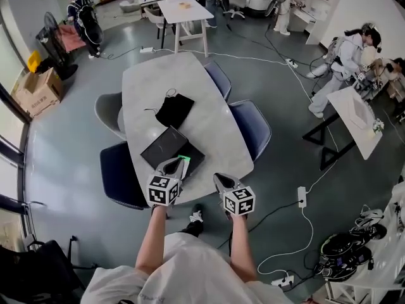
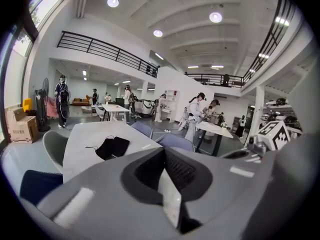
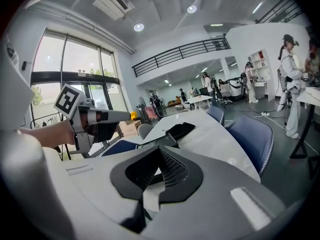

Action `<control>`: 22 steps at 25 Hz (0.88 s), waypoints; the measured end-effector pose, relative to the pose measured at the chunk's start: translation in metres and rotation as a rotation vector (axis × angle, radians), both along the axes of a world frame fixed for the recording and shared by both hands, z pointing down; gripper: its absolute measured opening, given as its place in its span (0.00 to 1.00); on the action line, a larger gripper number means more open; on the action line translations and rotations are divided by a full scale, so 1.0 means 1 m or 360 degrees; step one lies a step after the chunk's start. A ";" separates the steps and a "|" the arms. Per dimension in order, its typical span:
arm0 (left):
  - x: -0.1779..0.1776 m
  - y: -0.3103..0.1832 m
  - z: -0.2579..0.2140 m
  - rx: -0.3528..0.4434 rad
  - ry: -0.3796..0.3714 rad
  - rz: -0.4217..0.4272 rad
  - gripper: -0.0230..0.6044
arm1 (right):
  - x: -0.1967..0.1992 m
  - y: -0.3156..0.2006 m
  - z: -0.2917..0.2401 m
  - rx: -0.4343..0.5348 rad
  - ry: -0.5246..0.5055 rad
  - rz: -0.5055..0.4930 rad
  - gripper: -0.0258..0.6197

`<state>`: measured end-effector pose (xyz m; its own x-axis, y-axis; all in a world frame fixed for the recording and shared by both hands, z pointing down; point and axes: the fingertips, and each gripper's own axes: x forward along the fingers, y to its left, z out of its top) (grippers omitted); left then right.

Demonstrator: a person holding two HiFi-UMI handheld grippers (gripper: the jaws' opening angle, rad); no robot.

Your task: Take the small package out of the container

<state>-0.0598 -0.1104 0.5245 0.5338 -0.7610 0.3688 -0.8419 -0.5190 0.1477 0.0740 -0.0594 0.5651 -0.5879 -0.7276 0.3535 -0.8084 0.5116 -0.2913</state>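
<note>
So, the left gripper (image 1: pixel 180 164) is clamped fully shut with nothing in it. In its own view the two black pads meet in a tight V, with only open room past them. The right gripper (image 1: pixel 219 180) looks the same, pads pressed together and empty. Both are held out low at the 6 o'clock end of the table (image 1: pixel 152 75). The right one is at about 4 o'clock from the left, and the two aren't touching.

The box (image 1: pixel 163 148) is a flat black thing lying at that same 6 o'clock end, turned a bit diagonal. The left gripper's tips sit over its 5 o'clock corner, but I can't tell if they actually touch it. Right by the tips there's a small green bit (image 1: pixel 183 158), too small to say what it is. I can't make out the package in any view, so I can't say if it's in the box.

At 12 o'clock from the box, near but not touching, a black pouch (image 1: pixel 174 110) with a thin cord lies flat mid-table. Chairs (image 1: pixel 254 129) are tucked in on the 3 and 9 o'clock sides.
</note>
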 end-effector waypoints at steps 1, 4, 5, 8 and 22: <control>0.001 -0.012 0.001 -0.0006 -0.0010 0.0005 0.12 | 0.001 -0.011 0.002 -0.0008 -0.0005 0.0003 0.04; 0.004 -0.046 0.001 -0.0018 -0.0031 0.0021 0.12 | 0.006 -0.044 0.005 -0.0030 -0.0045 0.0032 0.04; 0.004 -0.056 0.001 -0.0023 -0.0028 0.0022 0.12 | 0.007 -0.054 0.006 -0.0036 -0.0059 0.0040 0.04; 0.001 -0.081 0.006 -0.0044 -0.0013 0.0012 0.12 | 0.004 -0.079 0.007 -0.0049 -0.0075 0.0043 0.04; -0.018 -0.114 0.060 -0.0203 -0.0057 -0.0049 0.12 | -0.023 -0.138 0.033 -0.0164 0.0094 0.0015 0.04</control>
<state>-0.0779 -0.2248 0.5848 0.4958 -0.7223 0.4822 -0.8630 -0.4719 0.1804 0.0514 -0.1973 0.5977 -0.5573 -0.6909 0.4605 -0.8302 0.4738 -0.2938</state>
